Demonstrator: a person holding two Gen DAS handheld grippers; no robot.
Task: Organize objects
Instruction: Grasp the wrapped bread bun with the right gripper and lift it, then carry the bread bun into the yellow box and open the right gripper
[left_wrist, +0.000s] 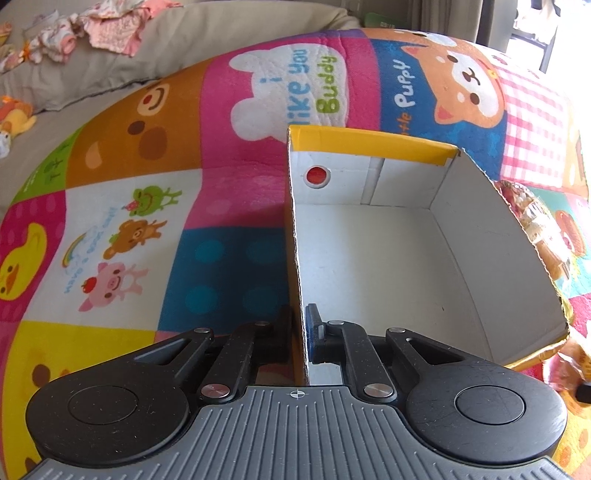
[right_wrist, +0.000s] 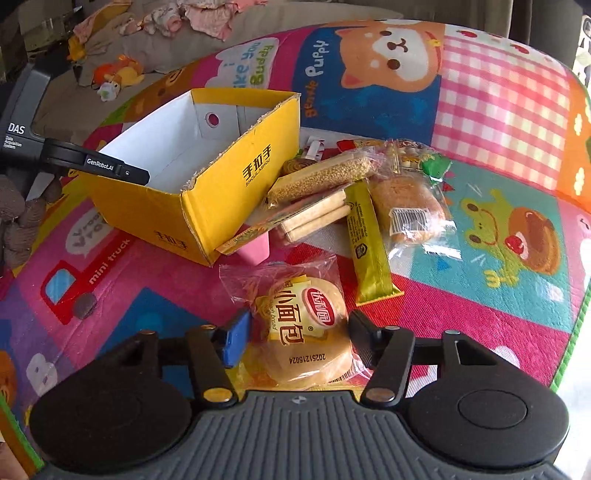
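Now left tool (left_wrist: 301, 332) pinches cardboard box (left_wrist: 369, 251) wall; right tool (right_wrist: 295, 332) straddles round wrapped bun (right_wrist: 306, 332).

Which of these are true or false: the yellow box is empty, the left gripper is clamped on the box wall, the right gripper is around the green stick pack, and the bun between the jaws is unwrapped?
1. The yellow box is empty. True.
2. The left gripper is clamped on the box wall. True.
3. The right gripper is around the green stick pack. False: it brackets the small bread bun.
4. That bun is unwrapped. False: it sits in clear plastic.
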